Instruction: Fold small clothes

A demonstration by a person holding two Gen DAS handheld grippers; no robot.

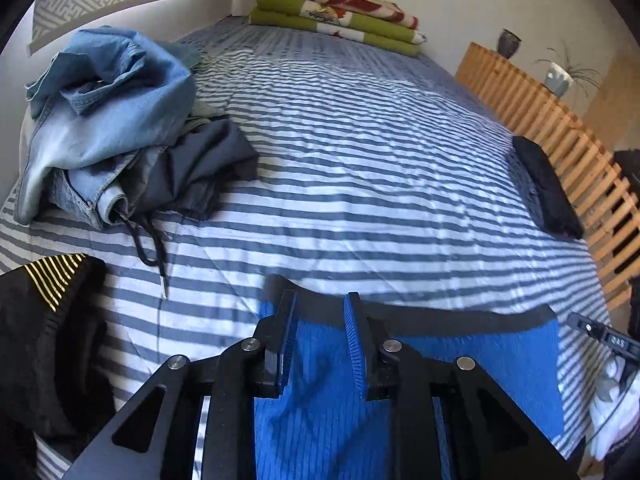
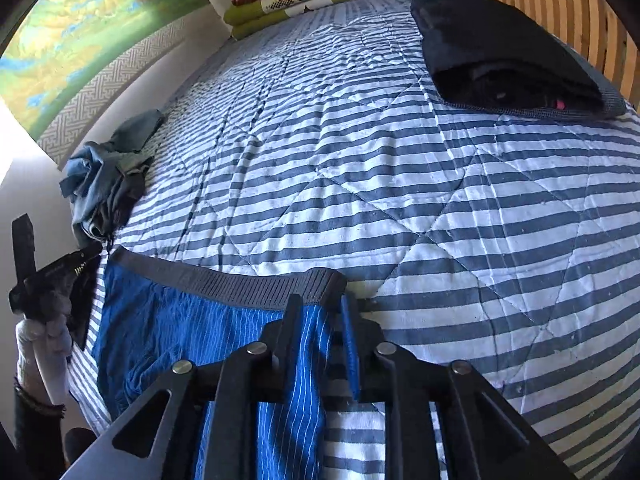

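Blue striped shorts lie flat on striped quilt at near edge of bed, dark waistband facing far side. Left gripper over shorts near waistband, jaws apart, nothing clamped. Right gripper at shorts' right corner by waistband, jaws parted, cloth edge between them, not pinched. Heap of denim and dark clothes at left side of bed. Folded dark garment at right edge beside wooden slats. Folded blankets at far end.
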